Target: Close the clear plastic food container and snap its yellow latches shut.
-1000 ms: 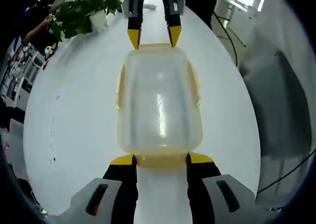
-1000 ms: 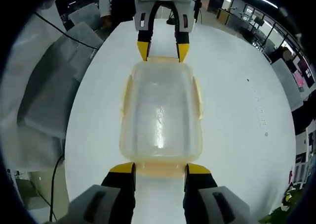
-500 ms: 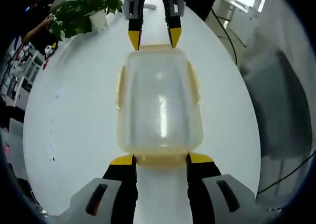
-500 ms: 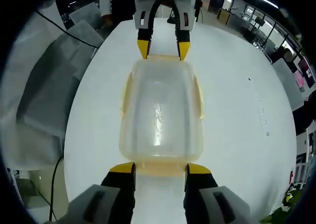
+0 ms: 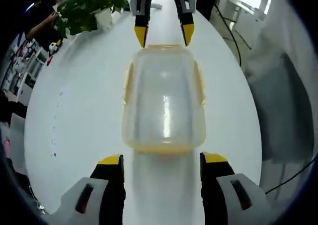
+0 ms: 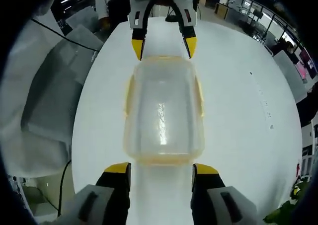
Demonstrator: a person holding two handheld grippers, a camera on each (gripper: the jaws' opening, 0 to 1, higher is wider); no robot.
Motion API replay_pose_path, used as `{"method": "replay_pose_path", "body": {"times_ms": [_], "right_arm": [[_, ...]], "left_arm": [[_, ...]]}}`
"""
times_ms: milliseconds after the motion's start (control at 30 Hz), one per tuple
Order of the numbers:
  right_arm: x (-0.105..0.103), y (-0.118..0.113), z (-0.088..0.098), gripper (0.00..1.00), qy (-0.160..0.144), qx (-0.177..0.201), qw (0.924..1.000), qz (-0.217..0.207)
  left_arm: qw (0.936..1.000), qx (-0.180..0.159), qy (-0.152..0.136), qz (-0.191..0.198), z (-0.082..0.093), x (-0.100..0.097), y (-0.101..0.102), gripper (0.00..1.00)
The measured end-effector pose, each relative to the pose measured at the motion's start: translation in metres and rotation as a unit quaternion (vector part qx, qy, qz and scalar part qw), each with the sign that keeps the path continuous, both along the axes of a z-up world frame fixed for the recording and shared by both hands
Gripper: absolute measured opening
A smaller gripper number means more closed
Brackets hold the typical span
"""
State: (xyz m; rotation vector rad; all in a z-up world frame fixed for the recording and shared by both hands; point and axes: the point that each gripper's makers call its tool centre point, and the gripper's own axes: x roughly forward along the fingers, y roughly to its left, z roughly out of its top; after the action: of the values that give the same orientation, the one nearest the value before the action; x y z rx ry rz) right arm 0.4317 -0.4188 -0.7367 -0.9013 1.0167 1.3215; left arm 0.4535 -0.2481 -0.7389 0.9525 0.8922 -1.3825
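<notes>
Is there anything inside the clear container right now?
Nothing shows inside the clear container: through its hazy lid only glare and the white table read. Small or clear contents could be masked.

Nothing readable here, honestly. The clear container (image 5: pixel 164 106) has no label, brand or number on its lid that I can make out, and its yellow latches (image 5: pixel 199 83) are plain. The white table (image 5: pixel 79 115) has a few tiny dark specks in a row near one edge, visible in both the left gripper view and the right gripper view, but they're way too small to tell if they're print or just marks. The white pot (image 5: pixel 104 17) under the plant looks blank too. Stuff in the background is too blurry to read.
</notes>
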Motion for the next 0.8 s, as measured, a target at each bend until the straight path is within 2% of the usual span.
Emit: {"method": "replay_pose_path", "body": {"times_ms": [67,133,233,267,300,433,500,533,600,633,767,800], "right_arm": [[0.000,0.001,0.004,0.47,0.002,0.005,0.9999,-0.011],[0.000,0.001,0.008,0.46,0.001,0.011,0.9997,-0.020],[-0.001,0.007,0.016,0.46,0.010,0.040,0.9971,-0.065],[0.000,0.008,0.018,0.45,0.008,0.045,0.9957,-0.080],[0.002,0.008,0.019,0.43,0.004,0.048,0.9943,-0.096],[0.008,0.005,0.020,0.39,-0.008,0.051,0.9877,-0.148],[0.009,0.005,0.020,0.39,-0.004,0.057,0.9825,-0.177],[0.007,0.004,0.020,0.38,0.002,0.057,0.9801,-0.190],[0.002,0.006,0.020,0.35,0.014,0.063,0.9749,-0.213],[0.000,0.005,0.019,0.35,0.021,0.063,0.9704,-0.232],[-0.009,0.011,0.018,0.36,0.030,0.070,0.9697,-0.232],[-0.009,0.012,0.017,0.36,0.025,0.069,0.9677,-0.241]], "left_arm": [[1.0000,-0.001,-0.001,0.006,0.002,0.000,0.001,0.54],[0.9988,-0.018,0.010,0.044,0.006,0.000,-0.001,0.55],[0.9908,-0.072,0.047,0.105,0.017,-0.006,-0.012,0.56],[0.9896,-0.075,0.052,0.111,0.018,-0.006,-0.012,0.56],[0.9851,-0.084,0.061,0.137,0.019,-0.007,-0.013,0.56],[0.9810,-0.079,0.060,0.167,0.015,-0.009,-0.005,0.51],[0.9765,-0.082,0.066,0.188,0.013,-0.009,-0.004,0.51],[0.9691,-0.094,0.085,0.212,0.013,-0.012,-0.005,0.51],[0.9596,-0.106,0.102,0.240,0.014,-0.014,-0.007,0.50],[0.9557,-0.109,0.105,0.253,0.013,-0.013,-0.007,0.49],[0.9342,-0.124,0.094,0.321,0.016,-0.002,-0.006,0.44],[0.9243,-0.139,0.094,0.343,0.017,0.000,-0.007,0.44]]}}
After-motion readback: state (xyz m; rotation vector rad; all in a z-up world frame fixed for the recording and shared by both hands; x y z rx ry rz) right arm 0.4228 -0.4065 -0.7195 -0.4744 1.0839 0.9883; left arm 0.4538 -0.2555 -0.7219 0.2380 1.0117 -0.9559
